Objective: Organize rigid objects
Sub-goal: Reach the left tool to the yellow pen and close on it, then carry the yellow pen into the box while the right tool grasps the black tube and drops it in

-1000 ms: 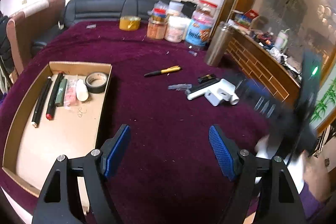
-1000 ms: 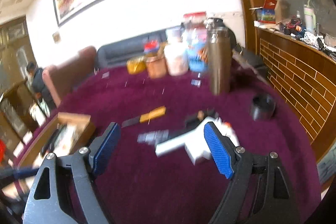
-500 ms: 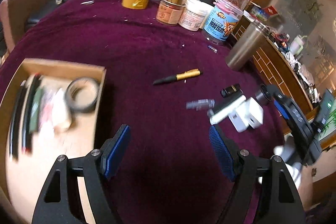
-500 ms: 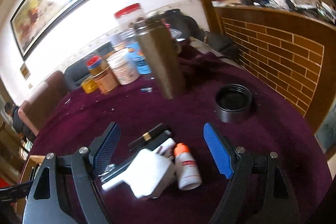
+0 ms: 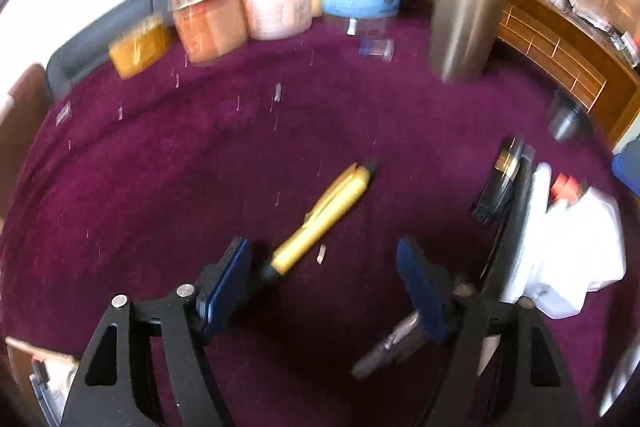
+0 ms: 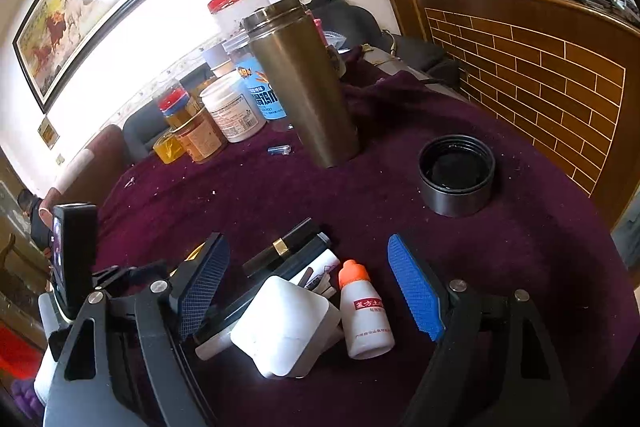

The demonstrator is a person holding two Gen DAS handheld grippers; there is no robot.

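The left gripper (image 5: 324,263) hangs low over the purple tablecloth (image 5: 160,187), its jaws spread wide and empty. The gold pen (image 5: 320,223) lies on the cloth between them, its dark tip close beside the left pad (image 5: 228,283), the barrel slanting away toward 1 o'clock. A greyish clip-like piece (image 5: 386,351), too blurred to identify, lies at 5 o'clock under the right finger.

The right gripper (image 6: 306,287) is likewise released, holding nothing. Between its pads sit a white adapter block (image 6: 286,327) and, just at its 3 o'clock side, a small white bottle (image 6: 364,311) with an orange cap. A black tube with a gold band (image 6: 286,247) lies behind them at 12 o'clock. Farther off, a black lid (image 6: 456,175) rests at 1 o'clock, the steel flask (image 6: 300,83) stands upright at 12, and jars (image 6: 232,107) cluster at 11 o'clock.
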